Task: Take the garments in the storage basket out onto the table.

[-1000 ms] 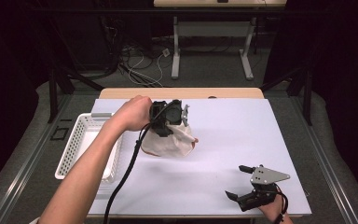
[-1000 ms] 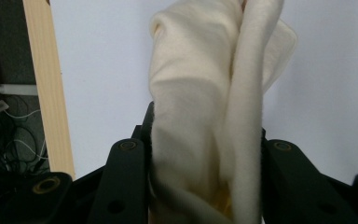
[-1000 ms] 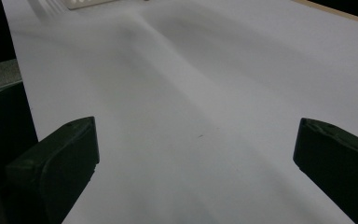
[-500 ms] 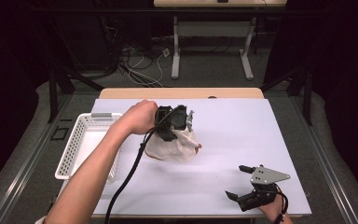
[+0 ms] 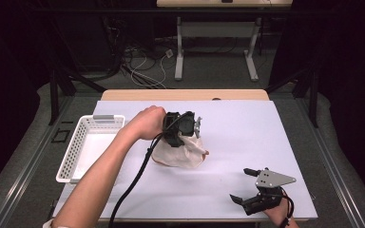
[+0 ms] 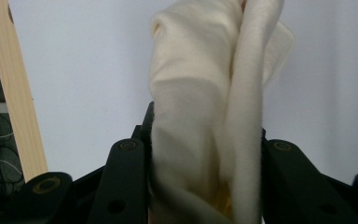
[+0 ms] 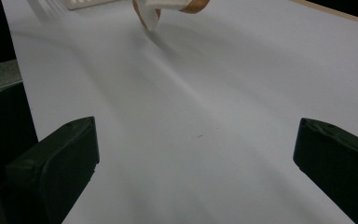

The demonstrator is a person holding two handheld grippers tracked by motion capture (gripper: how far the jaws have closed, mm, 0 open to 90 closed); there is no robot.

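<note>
**Cloth lowered toward desk; left tongs clamped on it**

Since the earlier frame the left tongs [image 5: 186, 142] have sunk and drifted toward the near side, bringing the cream cloth [image 5: 179, 153] down until its lower folds rest on the desk [image 5: 247, 128].

Largest first. The desk is covered by a white sheet and carries a white basket [image 5: 88, 142] at its left edge, well apart from the right tongs [image 5: 247, 184] but near the cloth. The cloth sits just right of the basket, bunched, with a tan trim edge showing at one corner. In the left gripper view a thick double fold of cloth [image 6: 205, 116] is pinched between both jaws — clenched, grasping the cloth. The right tongs hover near the desk's near-right corner, jaws spread wide with bare desk between them — released, idle.

Risks, as judged:
- The grip takes a bulky fold; if the layers slide, the cloth could slip free.
- Trailing folds dragging on the sheet could wrinkle or shift it.
- The left cable [image 5: 133, 185] runs close beside the cloth and might snag it.
</note>
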